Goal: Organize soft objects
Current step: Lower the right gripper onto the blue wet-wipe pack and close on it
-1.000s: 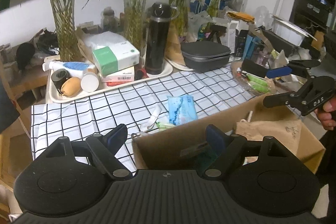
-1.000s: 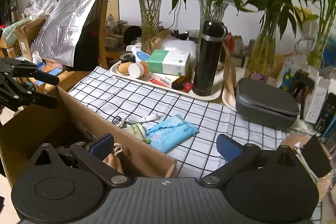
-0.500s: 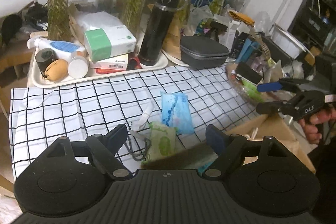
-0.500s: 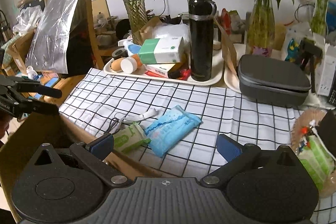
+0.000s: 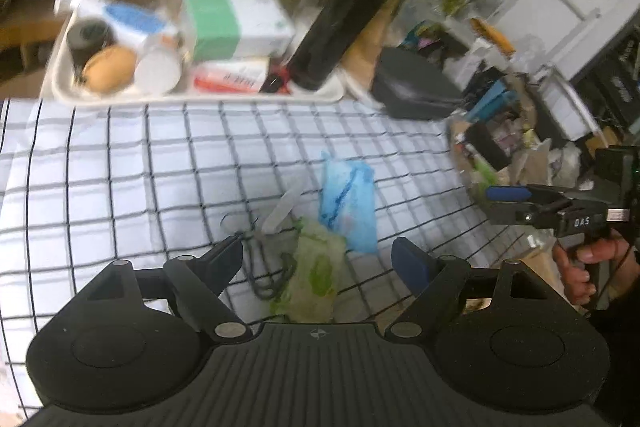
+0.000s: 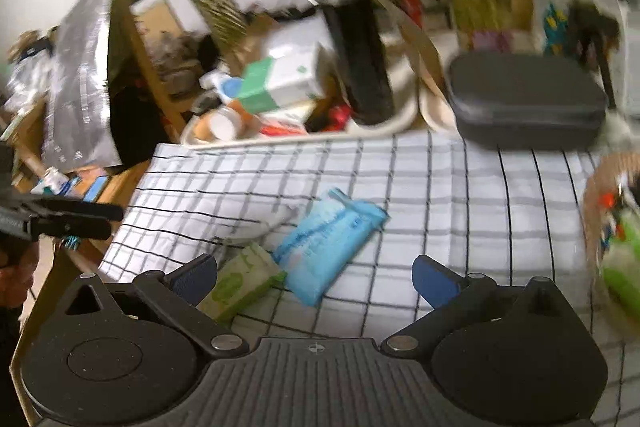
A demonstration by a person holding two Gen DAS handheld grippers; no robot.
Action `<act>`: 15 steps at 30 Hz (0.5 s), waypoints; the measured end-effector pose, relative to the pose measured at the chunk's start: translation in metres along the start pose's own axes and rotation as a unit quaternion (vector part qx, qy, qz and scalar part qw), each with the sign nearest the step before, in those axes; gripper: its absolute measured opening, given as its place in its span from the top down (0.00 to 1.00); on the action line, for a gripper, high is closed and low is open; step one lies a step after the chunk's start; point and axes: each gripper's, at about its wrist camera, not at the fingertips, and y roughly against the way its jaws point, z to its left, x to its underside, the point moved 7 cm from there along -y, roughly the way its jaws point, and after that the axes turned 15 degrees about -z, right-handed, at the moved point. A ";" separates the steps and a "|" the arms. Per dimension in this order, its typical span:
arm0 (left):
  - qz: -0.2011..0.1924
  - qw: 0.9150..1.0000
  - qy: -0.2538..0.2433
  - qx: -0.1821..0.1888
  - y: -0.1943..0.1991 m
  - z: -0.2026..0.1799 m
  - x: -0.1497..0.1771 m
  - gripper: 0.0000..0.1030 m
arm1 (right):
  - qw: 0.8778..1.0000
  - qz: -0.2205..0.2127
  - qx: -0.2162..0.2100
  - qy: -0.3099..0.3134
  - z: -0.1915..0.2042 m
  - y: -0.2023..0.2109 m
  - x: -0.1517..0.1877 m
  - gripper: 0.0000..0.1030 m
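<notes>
A blue soft pack (image 5: pixel 348 203) and a green-and-white soft pack (image 5: pixel 316 275) lie side by side on the checked cloth (image 5: pixel 120 163), with a white strip (image 5: pixel 280 213) and a dark cord (image 5: pixel 264 267) beside them. My left gripper (image 5: pixel 320 259) hangs open over the green pack, touching nothing. In the right wrist view my right gripper (image 6: pixel 316 281) is open above the near end of the blue pack (image 6: pixel 328 243), with the green pack (image 6: pixel 240 281) by its left finger. Each gripper shows in the other's view: the right gripper (image 5: pixel 496 205) and the left gripper (image 6: pixel 108 221).
Behind the cloth stands a white tray (image 5: pixel 200 97) with a tissue box (image 5: pixel 232 23), a black flask (image 5: pixel 340 27) and small jars. A grey case (image 6: pixel 524 103) and plant vases are further back. A cluttered basket (image 6: pixel 612 227) is at the right, a cardboard box edge (image 6: pixel 60 263) at the left.
Both grippers moved forward over the table and tipped downward, rolling as they went. The cardboard box slid out of the foreground, and the packs now lie between the fingers. Jaws stayed wide.
</notes>
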 end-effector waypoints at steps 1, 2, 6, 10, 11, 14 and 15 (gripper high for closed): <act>0.004 1.000 0.005 -0.004 -0.002 0.003 0.000 0.20 | 1.000 0.005 0.005 -0.005 -0.003 -0.003 0.001 0.00; 0.009 1.000 0.008 -0.006 -0.004 0.007 0.000 0.21 | 1.000 0.011 0.007 -0.009 -0.006 -0.007 0.002 0.00; 0.021 1.000 0.013 -0.011 -0.011 0.017 -0.001 0.21 | 1.000 0.027 0.006 -0.010 -0.009 -0.020 0.004 0.00; 0.030 0.999 0.015 -0.015 -0.018 0.026 -0.001 0.21 | 0.999 0.040 -0.001 -0.002 -0.006 -0.032 0.006 0.00; 0.031 0.999 0.015 -0.016 -0.019 0.027 -0.002 0.21 | 0.999 0.043 -0.001 0.002 -0.006 -0.035 0.006 0.00; 0.034 0.999 0.013 -0.019 -0.021 0.030 -0.002 0.21 | 0.999 0.048 -0.008 0.009 -0.004 -0.044 0.004 0.00; 0.035 0.999 0.011 -0.019 -0.022 0.031 -0.002 0.21 | 0.999 0.049 -0.011 0.014 -0.003 -0.048 0.004 0.00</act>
